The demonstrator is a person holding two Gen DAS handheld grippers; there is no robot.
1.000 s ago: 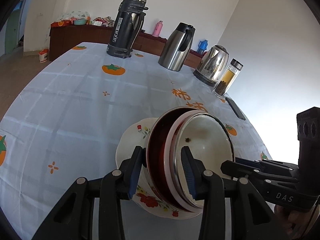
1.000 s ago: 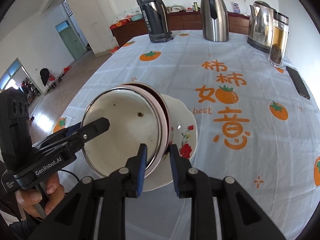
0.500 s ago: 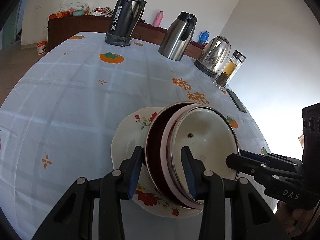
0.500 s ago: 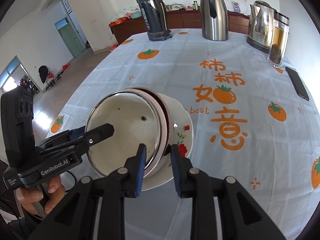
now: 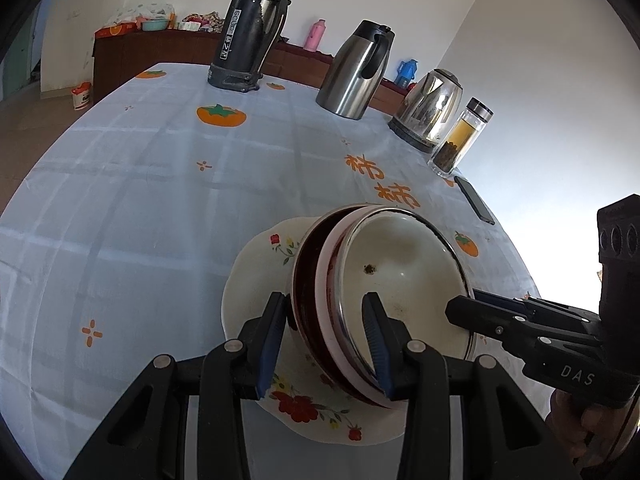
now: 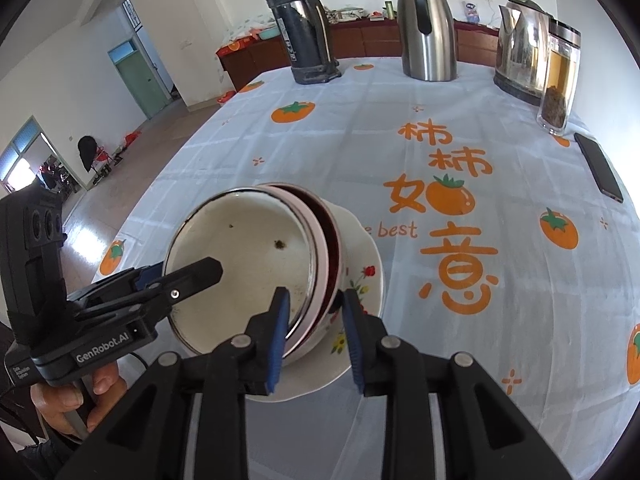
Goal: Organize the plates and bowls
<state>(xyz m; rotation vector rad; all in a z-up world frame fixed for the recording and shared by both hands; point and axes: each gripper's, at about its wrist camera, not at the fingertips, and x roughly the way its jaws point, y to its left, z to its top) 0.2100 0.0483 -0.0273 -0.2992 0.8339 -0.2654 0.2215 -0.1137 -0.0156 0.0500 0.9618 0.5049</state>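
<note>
A nested stack of bowls (image 5: 400, 276) (image 6: 248, 256), a white enamel bowl inside a pink-rimmed dark red one, sits tilted on a white floral plate (image 5: 256, 280) (image 6: 360, 256). My left gripper (image 5: 326, 340) is shut on the stack's near rim, one finger inside the white bowl, one outside the red wall. My right gripper (image 6: 314, 328) is shut on the opposite rim the same way. Each gripper shows in the other's view: the right one (image 5: 464, 310), the left one (image 6: 200, 268).
On the persimmon-print tablecloth (image 6: 440, 140) stand a black thermos (image 6: 300, 24), a steel carafe (image 6: 426, 28), a kettle (image 6: 520, 48) and a glass tea bottle (image 6: 558, 80) at the far edge. A phone (image 6: 598, 168) lies at the right.
Both grippers keep their grip on the bowl stack. The stack and plate appear slightly lower and farther from the thermos; the cameras have drawn back a little.
</note>
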